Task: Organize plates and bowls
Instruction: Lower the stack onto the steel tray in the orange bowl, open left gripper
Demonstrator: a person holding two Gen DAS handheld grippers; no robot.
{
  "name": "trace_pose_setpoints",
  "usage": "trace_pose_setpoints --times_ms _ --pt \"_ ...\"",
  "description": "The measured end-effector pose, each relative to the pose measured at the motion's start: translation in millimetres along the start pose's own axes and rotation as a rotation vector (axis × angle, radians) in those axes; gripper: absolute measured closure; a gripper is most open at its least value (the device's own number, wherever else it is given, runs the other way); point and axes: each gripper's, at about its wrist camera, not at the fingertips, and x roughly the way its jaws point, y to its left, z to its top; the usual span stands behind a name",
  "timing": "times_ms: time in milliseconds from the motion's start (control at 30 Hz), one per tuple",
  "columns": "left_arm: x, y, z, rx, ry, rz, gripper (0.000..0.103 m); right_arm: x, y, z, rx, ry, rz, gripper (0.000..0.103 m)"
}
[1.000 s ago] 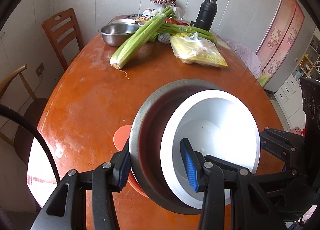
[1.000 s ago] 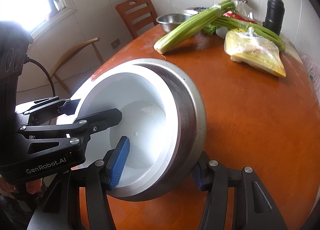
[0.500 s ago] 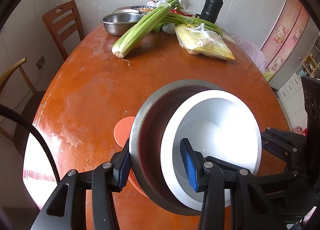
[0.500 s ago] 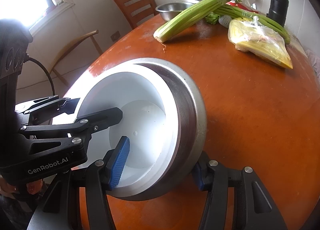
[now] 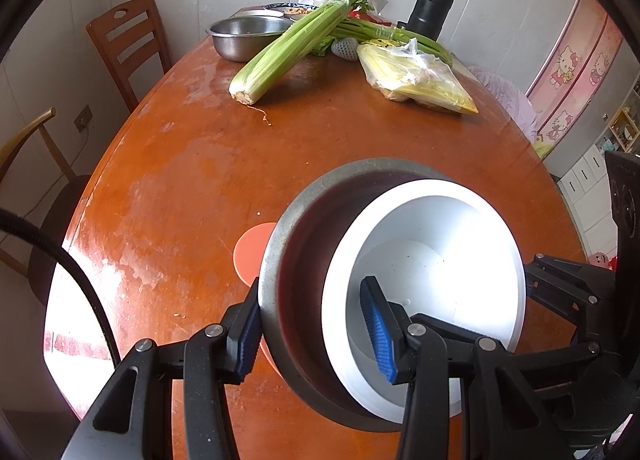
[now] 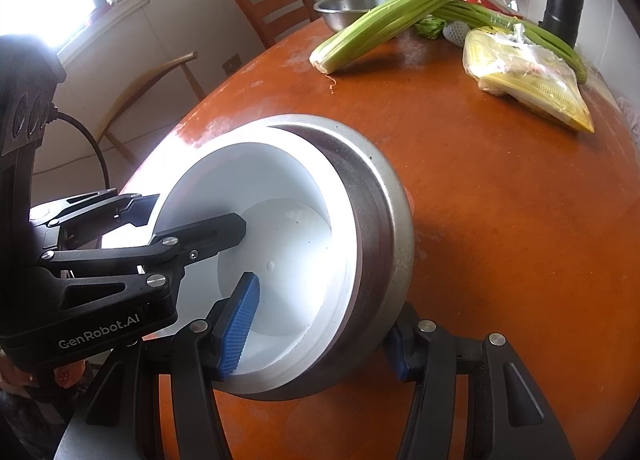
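Orange-brown wooden table [image 5: 168, 180] carrying groceries at far end: celery bunch [image 5: 292, 44], bagged yellow noodles [image 5: 416, 76], steel basin [image 5: 248, 34], black flask [image 5: 434, 6]. Near edge: steel bowl [image 5: 296, 272] with white bowl [image 5: 440, 260] nested inside, pair tilting, mouths facing up and toward cameras. Left gripper [image 5: 312, 328] clamping both rims on one side, one pad inside white bowl, other outside steel wall. Right gripper [image 6: 320, 324] gripping opposite side likewise. Orange plate [image 5: 250, 254] lying beneath stack.
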Motion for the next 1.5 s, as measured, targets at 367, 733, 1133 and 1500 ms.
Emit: trace_pose_setpoints --times_ms 367,733,1133,1500 --pt "0.8 1.3 -1.6 -0.004 0.001 -0.001 0.057 2.0 4.8 1.1 -0.01 0.002 -0.02 0.044" --pt "-2.1 4.1 -2.9 -0.004 -0.011 -0.004 0.056 -1.9 8.4 -1.5 -0.022 -0.016 -0.04 0.044" --pt "-6.6 3.2 -3.1 -0.001 -0.023 -0.003 0.056 -6.9 3.0 0.2 -0.026 -0.041 -0.118 0.044" --pt "-12.0 5.1 -2.1 -0.008 -0.039 -0.001 0.055 -9.7 0.4 1.6 -0.014 -0.093 -0.143 0.041"
